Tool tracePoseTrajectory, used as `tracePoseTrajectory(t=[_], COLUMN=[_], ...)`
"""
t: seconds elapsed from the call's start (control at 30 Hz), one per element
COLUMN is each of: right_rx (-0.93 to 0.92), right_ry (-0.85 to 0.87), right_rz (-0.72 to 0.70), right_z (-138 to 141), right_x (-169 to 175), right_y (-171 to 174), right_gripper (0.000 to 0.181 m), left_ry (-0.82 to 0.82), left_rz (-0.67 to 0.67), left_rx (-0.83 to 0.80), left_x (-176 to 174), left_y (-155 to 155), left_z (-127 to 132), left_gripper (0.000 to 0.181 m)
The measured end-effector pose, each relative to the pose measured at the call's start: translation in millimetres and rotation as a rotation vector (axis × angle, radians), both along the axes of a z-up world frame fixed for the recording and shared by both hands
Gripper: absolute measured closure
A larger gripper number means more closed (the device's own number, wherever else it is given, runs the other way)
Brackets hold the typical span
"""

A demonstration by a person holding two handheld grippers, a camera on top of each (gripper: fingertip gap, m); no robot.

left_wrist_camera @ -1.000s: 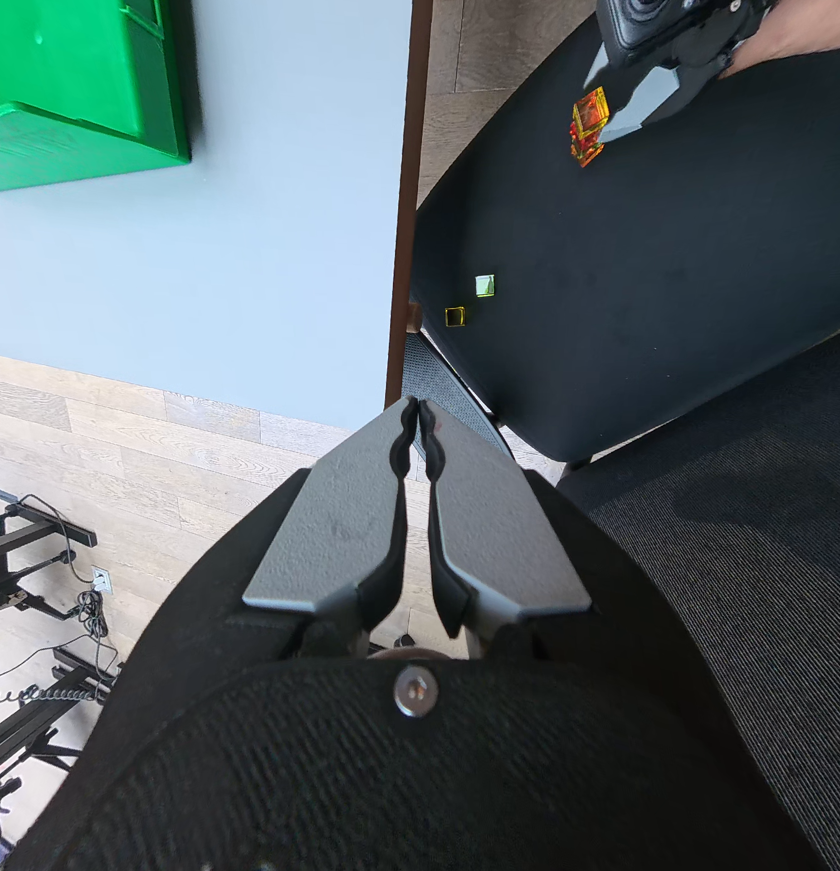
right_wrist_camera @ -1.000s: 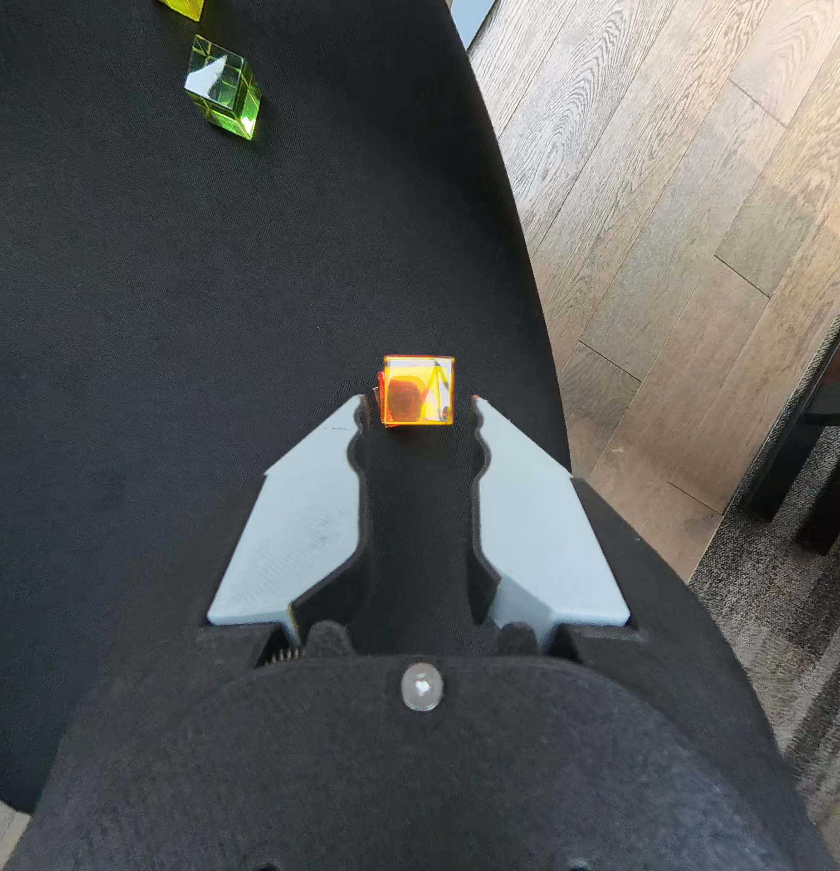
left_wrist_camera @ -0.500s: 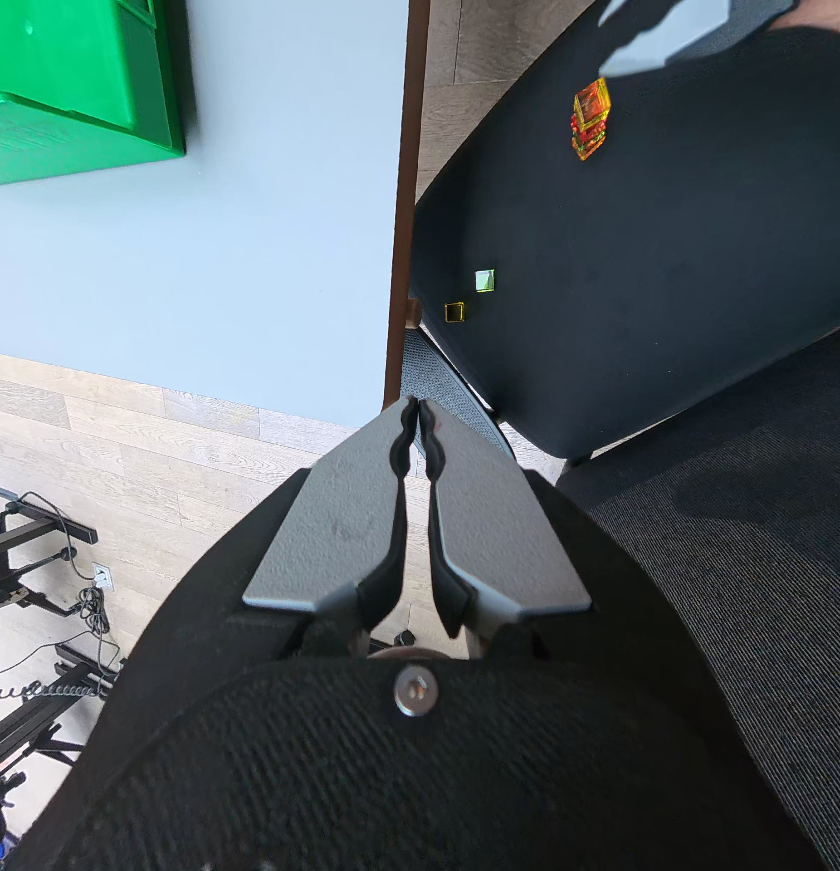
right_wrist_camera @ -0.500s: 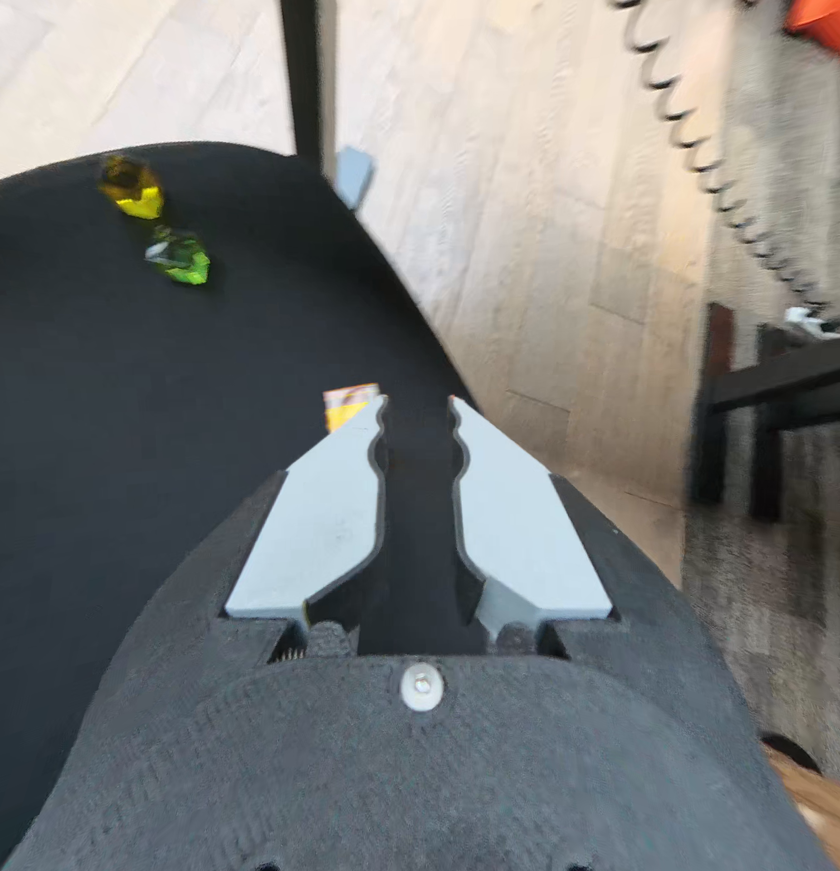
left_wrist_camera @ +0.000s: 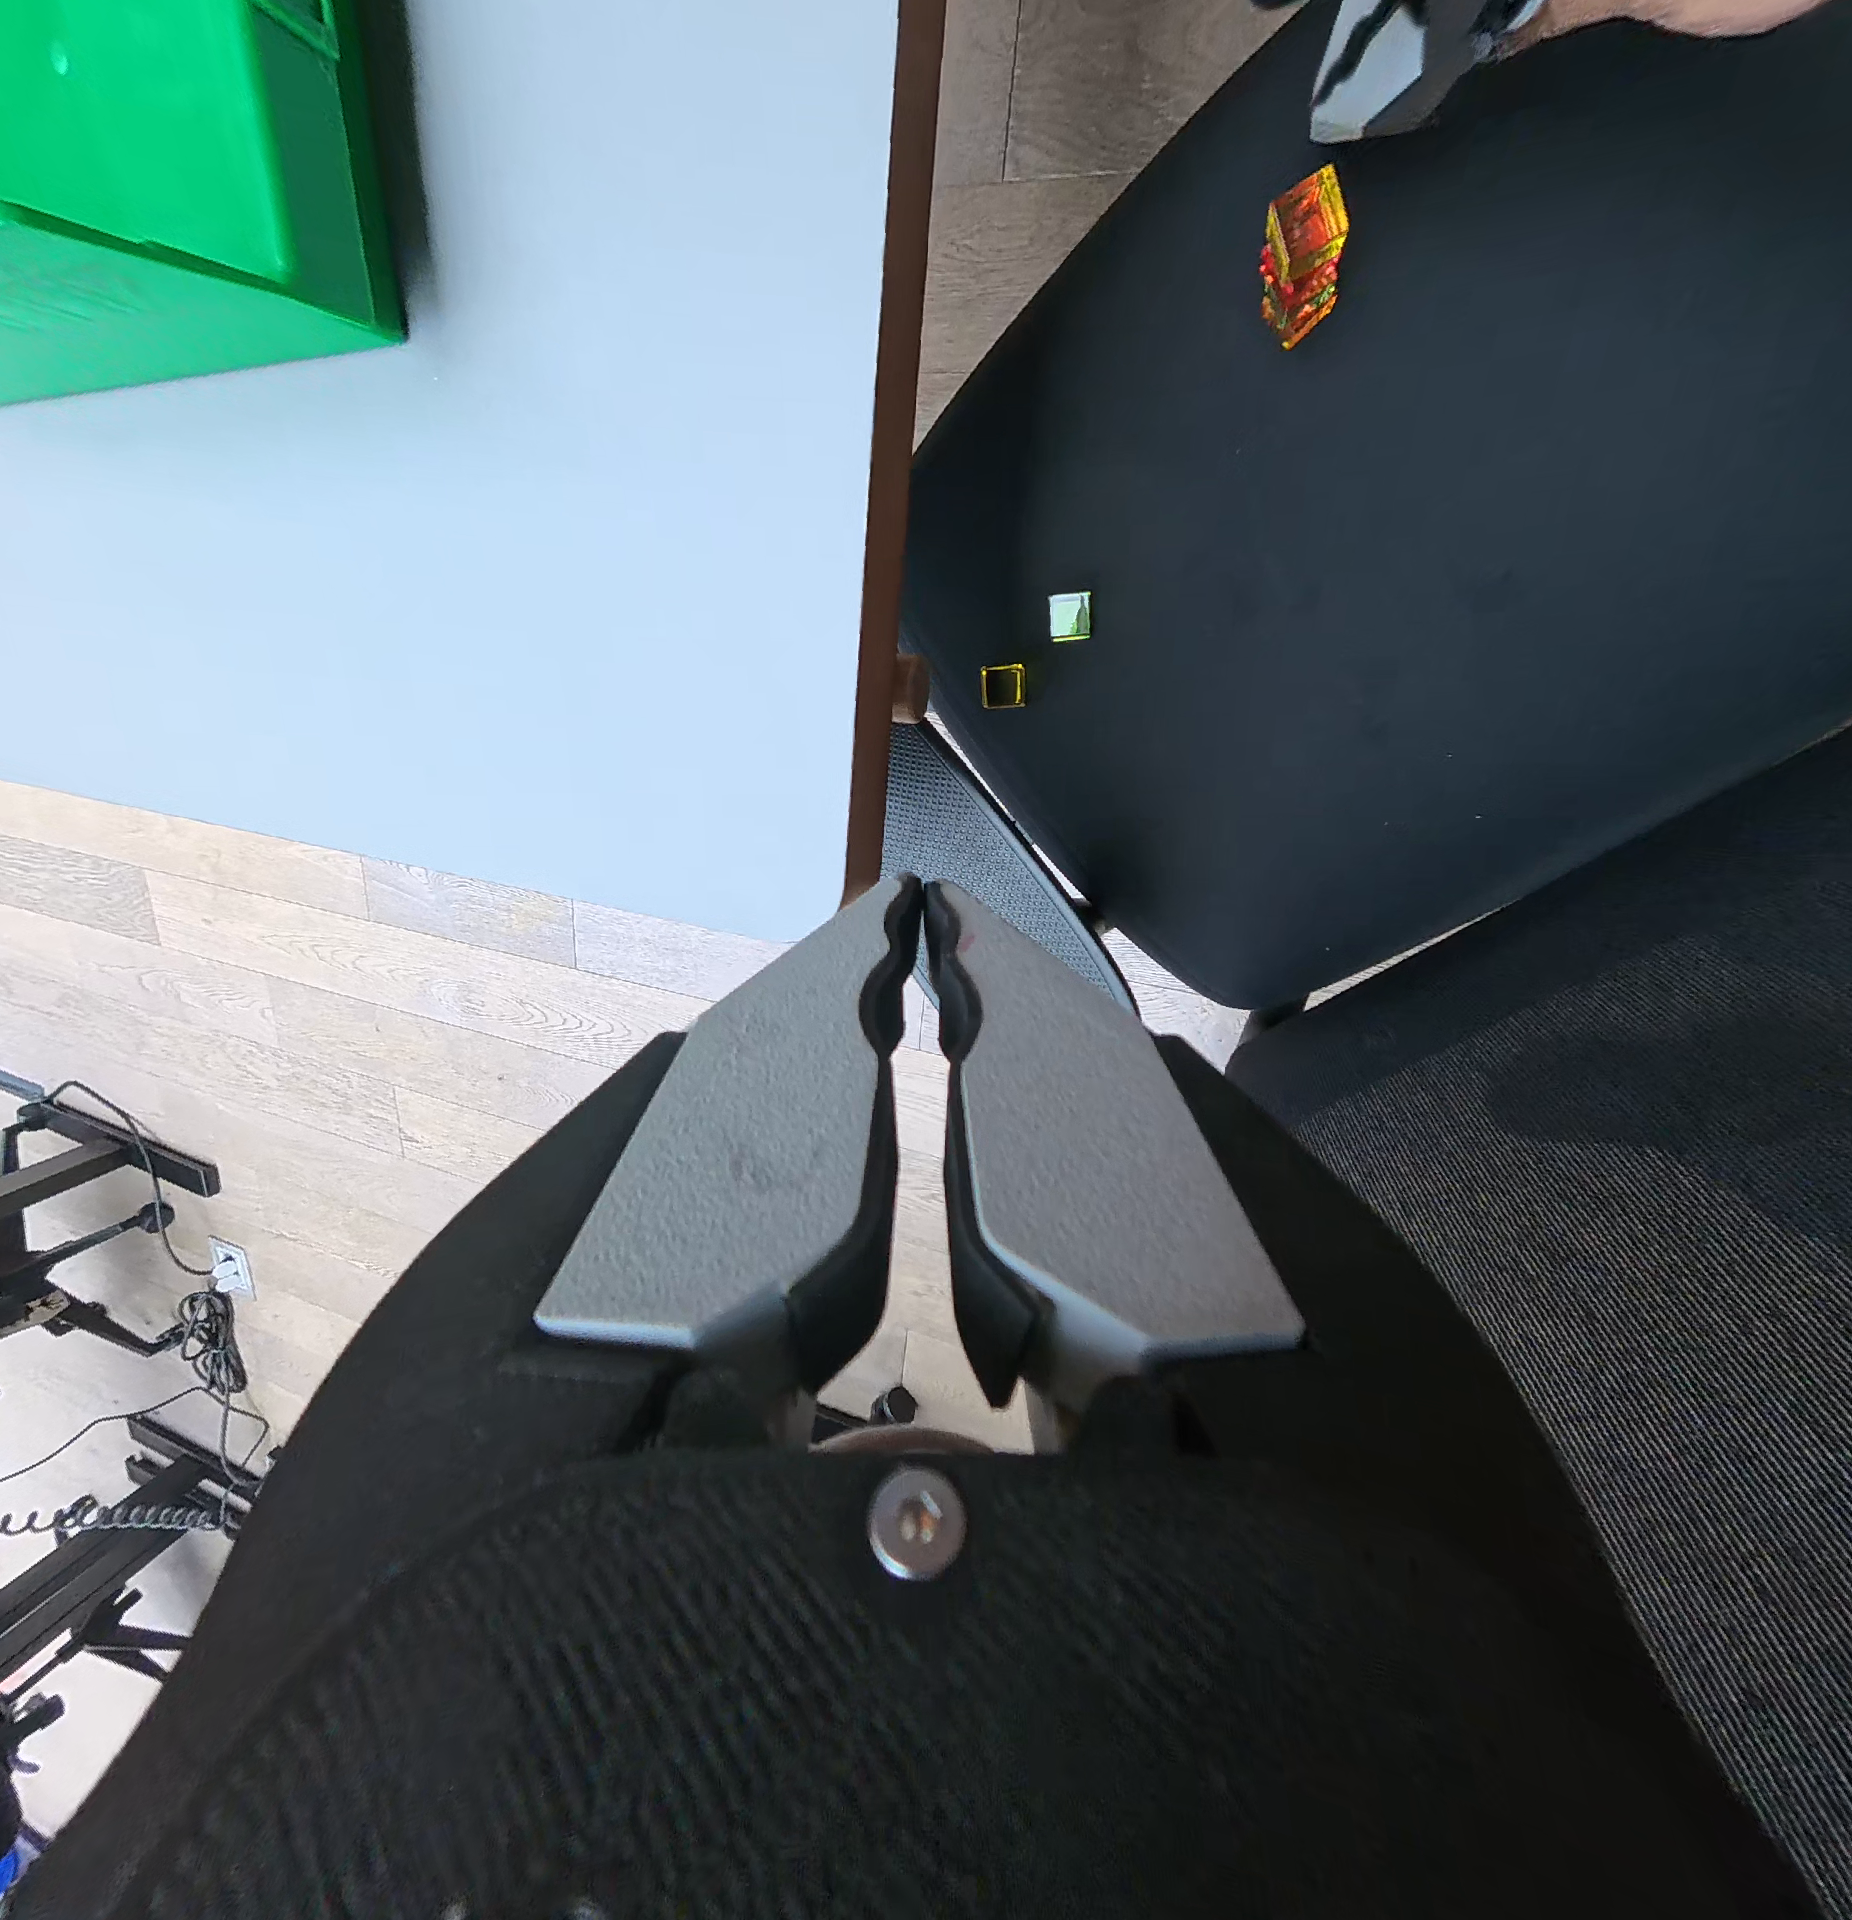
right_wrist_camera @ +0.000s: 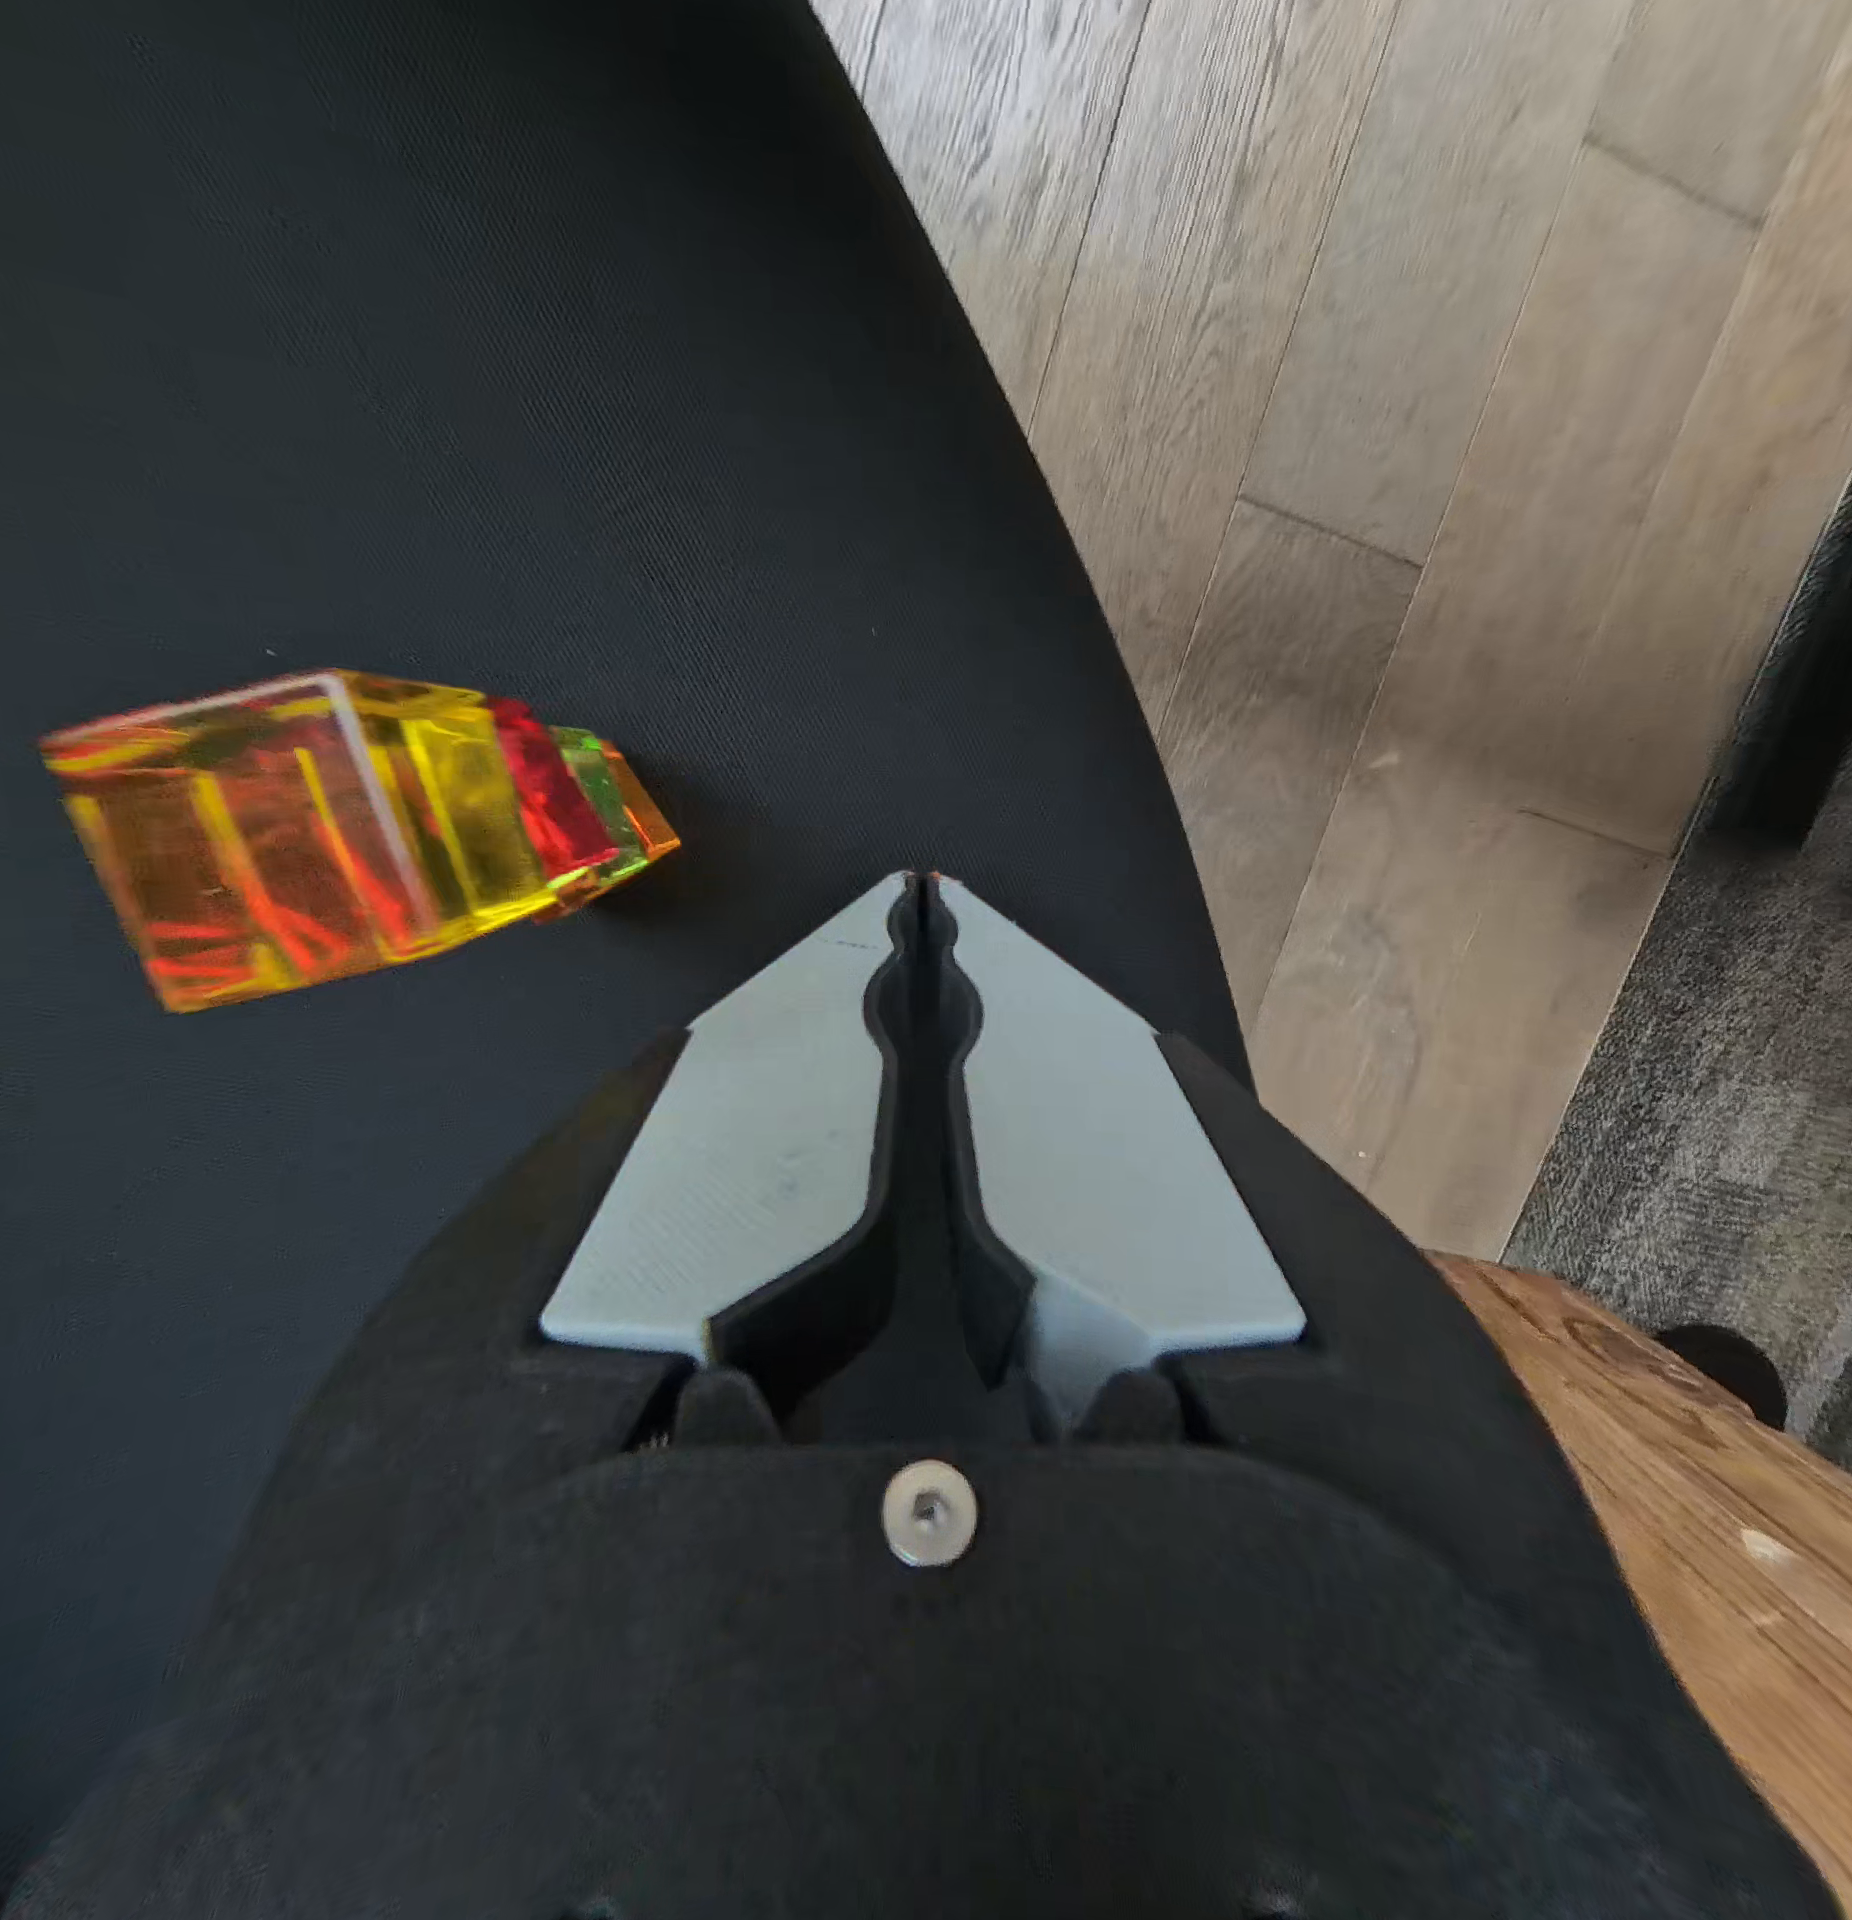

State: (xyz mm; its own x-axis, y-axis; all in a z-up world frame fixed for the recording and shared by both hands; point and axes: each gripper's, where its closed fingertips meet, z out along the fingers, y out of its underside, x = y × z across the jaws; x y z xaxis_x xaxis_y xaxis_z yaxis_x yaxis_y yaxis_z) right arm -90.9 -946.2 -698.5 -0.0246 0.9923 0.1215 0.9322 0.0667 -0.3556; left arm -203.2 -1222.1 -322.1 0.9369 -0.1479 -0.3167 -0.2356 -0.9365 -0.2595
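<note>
Both tongs closed and empty: right gripper (right_wrist_camera: 922,883) hangs just beside the stack of clear orange-yellow cubes (right_wrist_camera: 330,831) at mid-left on the black seat (right_wrist_camera: 486,312), left gripper (left_wrist_camera: 922,894) well away; cubes look hard, light, slick, so pinch flat opposite faces.

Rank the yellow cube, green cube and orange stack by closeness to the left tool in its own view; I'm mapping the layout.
From the left tool:
1. Yellow cube, seat's near edge.
2. Green cube, just beyond.
3. Orange stack, far right.
</note>
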Motion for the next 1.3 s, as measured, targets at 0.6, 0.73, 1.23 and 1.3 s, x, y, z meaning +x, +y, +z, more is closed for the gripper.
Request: tracePoseTrajectory(t=[0.6,0.73,1.23,1.3], right_rx=[-0.085,-0.082,-0.020,-0.033], right_ry=[0.018,0.057,0.183,0.203], right_rz=[0.066,0.078,0.009,0.000], right_z=[-11.4,-4.5,37.9,45.9], right_x=[-12.7,-19.6,-15.0,-8.7], right_y=[-34.5,-49.9,-56.4,-60.7], right_gripper=[0.181,0.181,0.181,0.181], left_ry=[-0.011,-0.012,-0.007,-0.004], left_rz=[-0.005,0.001,0.004,0.005], left_rx=[-0.007,-0.007,0.000,0.004], left_x=[2.3,1.1,-1.0,-1.7], left_y=[-0.1,-1.0,-1.1,-0.4], left_z=[-2.2,-2.3,0.3,1.9], left_gripper=[0.181,0.181,0.181,0.181])
